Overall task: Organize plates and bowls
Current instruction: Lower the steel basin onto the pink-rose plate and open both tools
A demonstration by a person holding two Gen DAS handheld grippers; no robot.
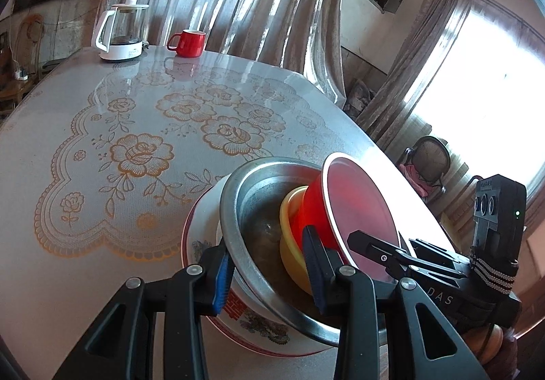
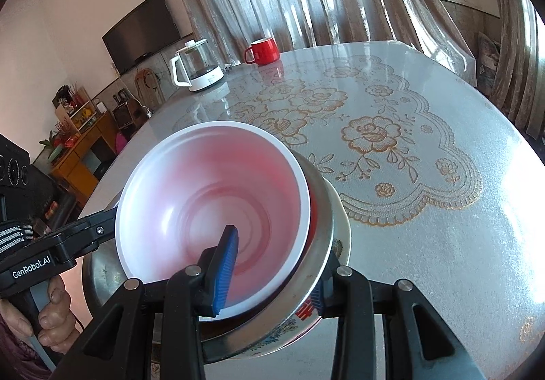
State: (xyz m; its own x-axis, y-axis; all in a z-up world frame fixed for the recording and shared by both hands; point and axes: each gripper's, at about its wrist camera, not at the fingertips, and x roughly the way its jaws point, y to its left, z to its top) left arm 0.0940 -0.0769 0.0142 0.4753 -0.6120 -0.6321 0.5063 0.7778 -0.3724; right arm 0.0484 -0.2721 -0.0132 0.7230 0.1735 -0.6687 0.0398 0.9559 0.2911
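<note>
A stack stands at the table's near edge: a white floral enamel bowl (image 1: 218, 237) holds a steel bowl (image 1: 259, 196), which holds a yellow bowl (image 1: 289, 237) and a tilted red bowl with white inside (image 1: 361, 206). My left gripper (image 1: 269, 271) straddles the rims of the steel and enamel bowls, jaws apart, one finger outside, one inside. My right gripper (image 2: 272, 271) straddles the red bowl (image 2: 211, 202), the steel bowl's rim (image 2: 306, 281) and the enamel bowl's rim (image 2: 340, 237), one finger inside the red bowl, one outside the stack. Whether either grips is unclear.
A glass kettle on a white base (image 1: 121, 32) and a red mug (image 1: 189, 42) stand at the table's far edge. The table (image 1: 143, 141) has a floral lace cover under glass. A chair (image 1: 429, 165) stands off the table's right side.
</note>
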